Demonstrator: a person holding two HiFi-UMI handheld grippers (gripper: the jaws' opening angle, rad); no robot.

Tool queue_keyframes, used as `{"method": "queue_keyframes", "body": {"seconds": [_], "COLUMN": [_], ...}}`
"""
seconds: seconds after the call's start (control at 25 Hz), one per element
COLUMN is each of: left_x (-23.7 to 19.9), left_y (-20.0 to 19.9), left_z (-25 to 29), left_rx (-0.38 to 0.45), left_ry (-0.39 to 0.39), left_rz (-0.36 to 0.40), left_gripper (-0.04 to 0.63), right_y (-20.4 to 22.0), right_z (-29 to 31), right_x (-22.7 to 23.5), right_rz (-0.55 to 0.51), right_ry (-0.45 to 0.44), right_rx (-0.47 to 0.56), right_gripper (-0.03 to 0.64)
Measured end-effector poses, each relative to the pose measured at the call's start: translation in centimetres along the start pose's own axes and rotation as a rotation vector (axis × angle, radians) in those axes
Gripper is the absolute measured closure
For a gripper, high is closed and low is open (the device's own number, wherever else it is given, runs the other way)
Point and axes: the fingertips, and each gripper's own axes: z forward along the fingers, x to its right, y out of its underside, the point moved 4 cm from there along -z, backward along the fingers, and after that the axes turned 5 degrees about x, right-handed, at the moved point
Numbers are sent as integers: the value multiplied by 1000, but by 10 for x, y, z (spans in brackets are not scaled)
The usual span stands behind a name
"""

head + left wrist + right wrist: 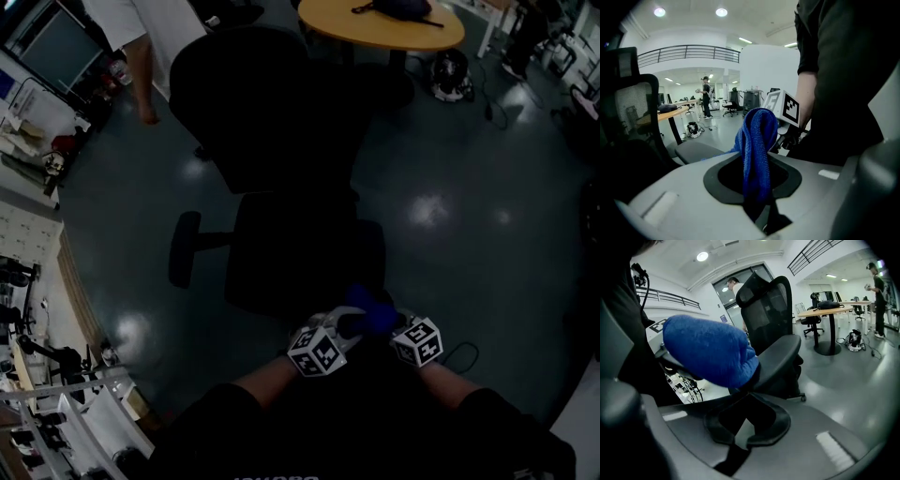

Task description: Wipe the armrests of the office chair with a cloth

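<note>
The blue cloth is pinched upright between the jaws of the left gripper, its free end folded over above them. The right gripper is held just beside the left one, facing it; its jaws seem pressed nearly together with nothing between them, the cloth bunched just beyond their tips. Both grippers are held over the front edge of the chair's seat. The armrest at the seat's left side is seen well apart from the cloth
</note>
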Motion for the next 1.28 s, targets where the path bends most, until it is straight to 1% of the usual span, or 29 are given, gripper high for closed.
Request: {"method": "queue_keyframes", "body": {"seconds": [0.16,0.28,0.4,0.52,0.64,0.72,0.8,0.88,1.0,1.16,1.28], "left_x": [-21,-32,-48,-58,-57,-65,-74,-80,-83,-78,-78], "left_y": [-10,-12,-12,-10,-11,-13,-15,-16,-17,-8,-1], "left_z": [-19,-41,-58,-74,-98,-122,-147,-170,-204,-246,-269], "left_rx": [59,81,100,122,173,217,252,267,266,236,233], "left_ry": [-116,-192,-276,-361,-457,-550,-654,-756,-899,-1091,-1209], "left_rz": [-44,-81,-109,-143,-198,-226,-258,-295,-342,-400,-433], "left_gripper": [492,491,489,489,489,489,489,489,489,489,489], "right_y": [-1,0,-8,-12,-9,-23,-44,-65,-100,-138,-156], "right_z": [2,0,1,1,-7,-8,-6,-2,11,36,55], "right_x": [10,11,25,38,36,28,16,4,-11,-38,-53], "right_rz": [-19,-16,-32,-57,-70,-114,-169,-211,-287,-365,-400], "right_ry": [27,53,69,66,50,1,-79,-166,-298,-485,-584], "right_rx": [-23,-49,-60,-71,-95,-89,-73,-53,-36,-5,15], "right_gripper": [612,612,612,612,613,614,614,614,614,614,614]}}
